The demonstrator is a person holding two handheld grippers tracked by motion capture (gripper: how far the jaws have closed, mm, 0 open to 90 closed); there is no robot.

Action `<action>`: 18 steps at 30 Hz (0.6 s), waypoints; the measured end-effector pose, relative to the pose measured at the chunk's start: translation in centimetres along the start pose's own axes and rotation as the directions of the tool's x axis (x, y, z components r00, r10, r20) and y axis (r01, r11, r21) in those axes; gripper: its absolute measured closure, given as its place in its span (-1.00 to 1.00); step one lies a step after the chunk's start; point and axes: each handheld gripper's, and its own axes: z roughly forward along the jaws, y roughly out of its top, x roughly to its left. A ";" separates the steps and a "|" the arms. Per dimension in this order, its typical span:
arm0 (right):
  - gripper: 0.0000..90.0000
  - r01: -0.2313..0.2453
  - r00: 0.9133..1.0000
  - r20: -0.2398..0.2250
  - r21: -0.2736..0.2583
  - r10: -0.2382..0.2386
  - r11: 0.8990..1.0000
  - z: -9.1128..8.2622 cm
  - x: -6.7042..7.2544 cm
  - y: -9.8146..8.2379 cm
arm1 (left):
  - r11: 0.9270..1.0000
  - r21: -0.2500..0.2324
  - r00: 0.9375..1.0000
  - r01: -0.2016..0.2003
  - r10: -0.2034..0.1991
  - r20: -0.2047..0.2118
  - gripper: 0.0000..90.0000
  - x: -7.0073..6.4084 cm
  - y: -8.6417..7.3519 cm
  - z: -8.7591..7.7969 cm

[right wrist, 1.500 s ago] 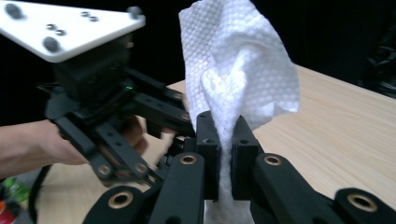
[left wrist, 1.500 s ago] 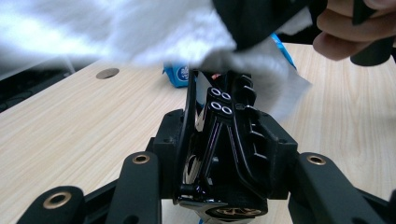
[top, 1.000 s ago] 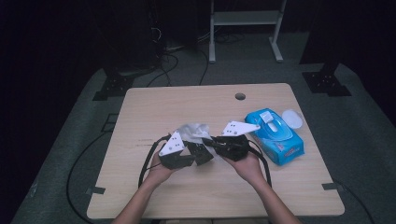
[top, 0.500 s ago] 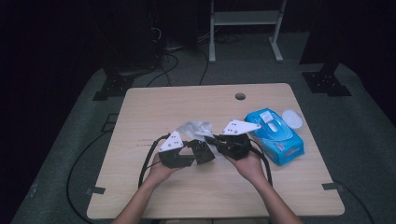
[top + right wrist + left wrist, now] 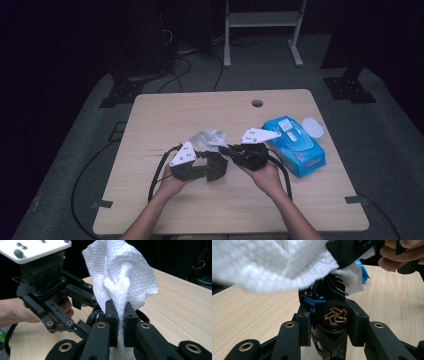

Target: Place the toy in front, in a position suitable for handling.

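Right gripper (image 5: 120,315) pinching a soft, floppy wipe (image 5: 122,272), left gripper (image 5: 332,320) clamped on slick little toy car (image 5: 333,315) between jaws, best grabbed mid-body.

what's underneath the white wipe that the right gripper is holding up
Under the white wipe, the left gripper clamps a black toy car with a bronze-spoked wheel. The wipe drapes over the car's far end, hiding that part. The right gripper pinches the wipe.

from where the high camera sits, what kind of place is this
Probably a lab or recording studio rather than a home: a bare wooden table stands alone on grey carpet in a darkened room, with black equipment stands and loose cables on the floor behind it.
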 end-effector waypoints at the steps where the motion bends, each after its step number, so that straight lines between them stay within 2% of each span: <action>1: 0.89 -0.002 1.000 0.003 -0.001 0.002 1.000 -0.1 -0.1 0.0 | 1.000 -0.001 1.000 0.000 0.000 0.001 0.36 0.0 0.0 0.0; 4: 0.89 0.005 1.000 0.007 0.006 -0.005 1.000 0.0 0.2 0.1 | 1.000 -0.004 1.000 0.000 0.000 0.002 0.36 0.0 -0.1 0.0; 7: 0.89 0.023 1.000 -0.015 0.011 -0.023 1.000 0.5 0.9 0.3 | 1.000 -0.009 1.000 0.009 -0.009 0.002 0.36 0.1 -0.2 -0.1; 10: 0.89 0.028 0.999 -0.018 0.014 -0.028 1.000 0.6 1.0 0.5 | 1.000 -0.013 1.000 0.012 -0.012 0.002 0.36 0.1 -0.3 -0.2; 14: 0.89 0.017 1.000 0.015 0.013 -0.017 1.000 0.2 0.5 0.5 | 1.000 -0.014 1.000 0.010 -0.010 0.005 0.36 0.1 -0.2 -0.1; 18: 0.89 0.041 0.999 -0.032 0.020 -0.040 0.999 0.7 1.5 0.7 | 1.000 -0.016 1.000 0.006 -0.006 0.014 0.36 0.0 -0.2 0.1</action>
